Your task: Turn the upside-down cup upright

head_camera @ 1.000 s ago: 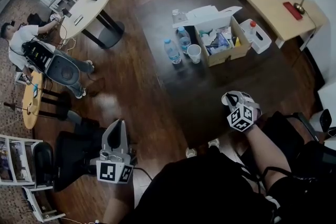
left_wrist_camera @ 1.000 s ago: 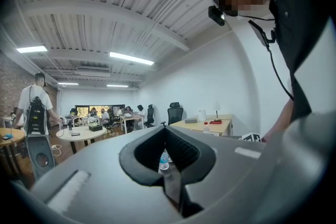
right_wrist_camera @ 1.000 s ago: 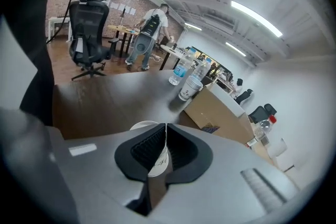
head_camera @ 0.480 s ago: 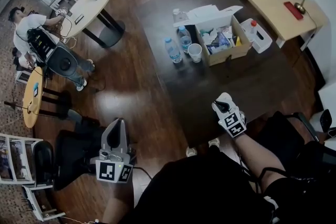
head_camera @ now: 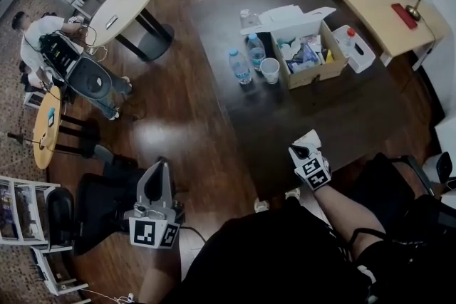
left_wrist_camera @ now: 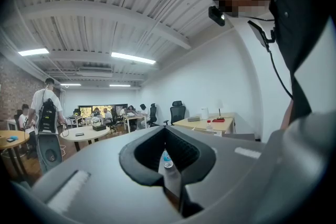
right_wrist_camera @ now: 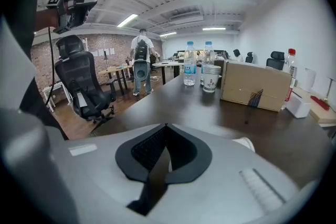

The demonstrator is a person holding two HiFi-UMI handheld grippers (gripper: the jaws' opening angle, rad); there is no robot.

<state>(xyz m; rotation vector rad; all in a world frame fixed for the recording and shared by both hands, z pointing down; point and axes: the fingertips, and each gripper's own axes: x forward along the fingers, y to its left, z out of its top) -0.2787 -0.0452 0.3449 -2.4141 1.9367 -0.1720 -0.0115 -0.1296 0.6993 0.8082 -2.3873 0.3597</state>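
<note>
A white paper cup point(head_camera: 269, 70) stands mouth-up on the dark table point(head_camera: 335, 117), beside two water bottles point(head_camera: 239, 67) and a cardboard box point(head_camera: 311, 57). In the right gripper view the cup point(right_wrist_camera: 211, 79) looks like a short stack. My right gripper point(head_camera: 306, 147) hovers over the table's near edge, well short of the cup. Its jaws point(right_wrist_camera: 166, 126) are closing to shut with nothing between them. A white rounded thing point(right_wrist_camera: 244, 142) shows just past it, mostly hidden. My left gripper point(head_camera: 157, 180) is off the table to the left, level, its jaws point(left_wrist_camera: 166, 131) together and empty.
The box point(right_wrist_camera: 255, 86) holds several packets, and a white container point(head_camera: 354, 50) sits right of it. A black office chair point(right_wrist_camera: 84, 86) stands left of the table. A round table point(head_camera: 117, 11) and a person point(head_camera: 43, 46) are at the far left, a tan desk point(head_camera: 370, 0) at the back right.
My right gripper has come left and down toward the table's near edge and has rolled. The left gripper has stayed put. The person at the far left has shifted.
</note>
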